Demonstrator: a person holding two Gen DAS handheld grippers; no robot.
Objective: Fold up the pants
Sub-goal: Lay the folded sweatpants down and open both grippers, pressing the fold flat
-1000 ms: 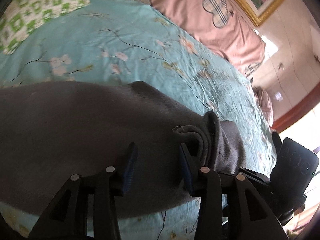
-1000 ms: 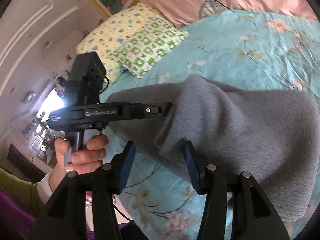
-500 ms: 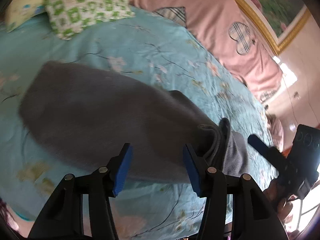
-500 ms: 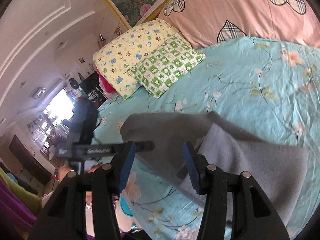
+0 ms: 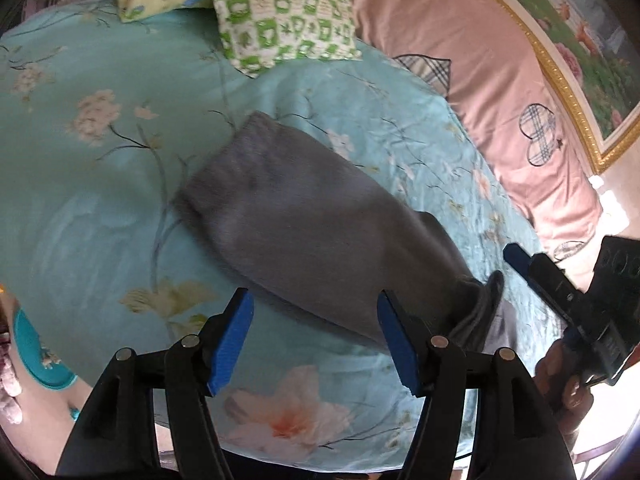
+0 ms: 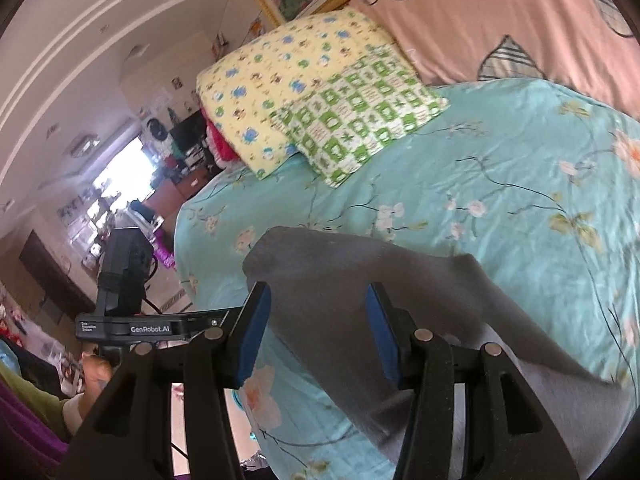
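Note:
The grey pants [image 5: 304,216] lie folded in a long strip on the teal floral bedsheet [image 5: 80,184], with a thick folded edge at the near right. My left gripper [image 5: 314,338] is open and empty, raised above the near edge of the pants. In the right wrist view the pants [image 6: 384,280] spread from centre to lower right. My right gripper [image 6: 318,334] is open and empty, raised over their near end. The right gripper also shows in the left wrist view [image 5: 576,304], and the left gripper shows in the right wrist view [image 6: 160,326].
A green checked pillow [image 5: 284,12] and a yellow patterned pillow [image 6: 280,84] lie at the head of the bed. A pink quilt [image 5: 480,80] runs along the far side. The bed's near edge [image 5: 304,456] is just below the grippers. Room furniture [image 6: 120,208] stands beyond the bed.
Both grippers have let go of the pants and pulled up and back. The pants now lie flat on the bed, farther from both cameras.

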